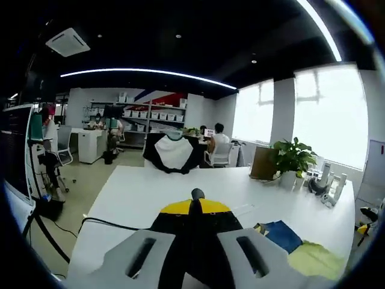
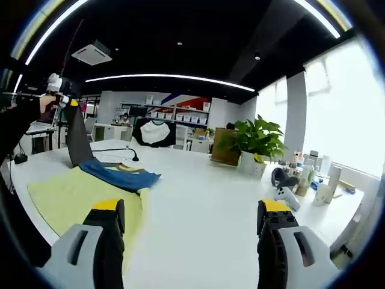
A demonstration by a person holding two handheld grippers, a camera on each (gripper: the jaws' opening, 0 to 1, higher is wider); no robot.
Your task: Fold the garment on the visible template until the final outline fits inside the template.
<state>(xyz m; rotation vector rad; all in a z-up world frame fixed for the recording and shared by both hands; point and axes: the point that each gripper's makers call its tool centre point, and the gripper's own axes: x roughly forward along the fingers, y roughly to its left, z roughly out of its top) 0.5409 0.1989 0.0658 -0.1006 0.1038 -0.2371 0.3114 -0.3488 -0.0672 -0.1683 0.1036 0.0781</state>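
My left gripper (image 1: 195, 208) is shut, its yellow tips pressed together on dark fabric that hangs down between the jaws. In the right gripper view, that left gripper (image 2: 58, 84) sits high at the left in a black-sleeved hand. The garment's dark panel (image 2: 78, 135) hangs from it. The garment's blue part (image 2: 117, 174) lies crumpled on the yellow-green template (image 2: 78, 195). Blue cloth (image 1: 280, 235) and template (image 1: 313, 259) also appear at the lower right of the left gripper view. My right gripper (image 2: 192, 208) stands open above the white table (image 2: 210, 192), nothing between its jaws.
A potted plant (image 2: 252, 141) and a brown box (image 2: 225, 153) stand at the table's far side, with small desk items (image 2: 301, 174) to the right. A black cable (image 2: 114, 150) runs behind the template. A black-and-white shirt (image 1: 173, 153) hangs beyond the table. People sit at desks far off.
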